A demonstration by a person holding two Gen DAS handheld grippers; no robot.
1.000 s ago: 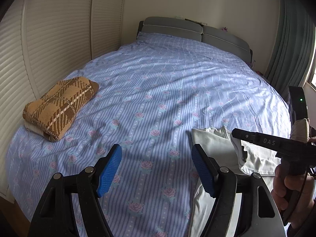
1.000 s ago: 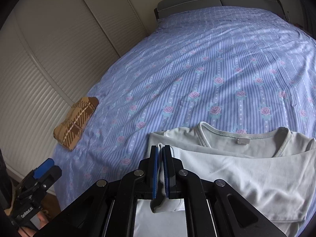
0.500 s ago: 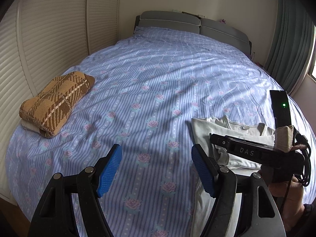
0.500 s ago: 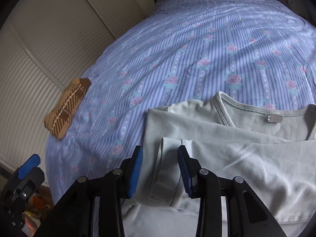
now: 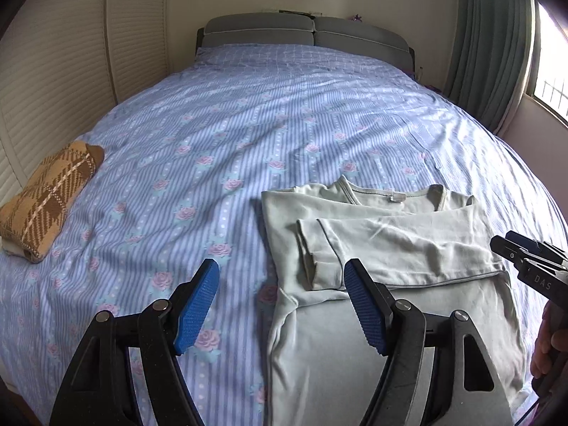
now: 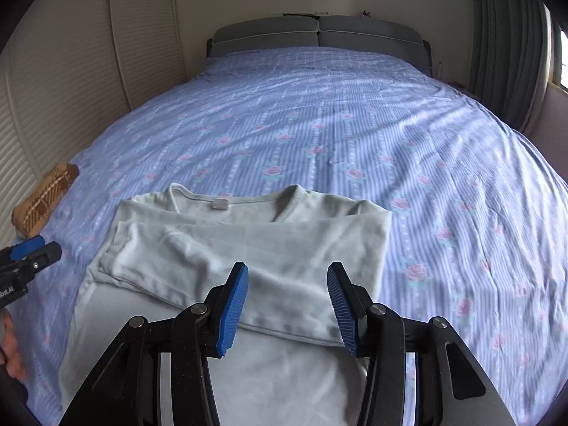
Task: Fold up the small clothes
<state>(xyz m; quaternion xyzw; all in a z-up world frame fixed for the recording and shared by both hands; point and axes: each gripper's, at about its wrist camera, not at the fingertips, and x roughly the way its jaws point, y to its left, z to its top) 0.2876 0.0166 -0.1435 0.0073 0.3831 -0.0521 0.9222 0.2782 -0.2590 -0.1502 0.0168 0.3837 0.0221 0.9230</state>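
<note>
While both grippers hang released and empty above the near edge of the bed [image 5: 319,106], the pale green shirt [image 5: 390,241] lies flat near that edge, right of the middle, collar toward the headboard [image 6: 319,35]. Its sleeves are folded across the chest, so the side folds look done and the lengthwise fold is my guess for the step in hand.

The left gripper [image 5: 282,305] hovers with blue pads spread wide over the shirt's left edge; the right gripper [image 6: 287,301] is likewise parted, over the folded sleeve band.

To do it well, each gripper should pinch one bottom corner of the hem, taking every layer there, then lift both together and carry the hem up to the collar without dragging the crossed sleeves out of place. Thin jersey slides easily, so a low, even lift seems safer than a high one.

No container is in view. A folded brown plaid garment [image 5: 46,198] rests by the bed's left edge, well apart from the shirt.
</note>
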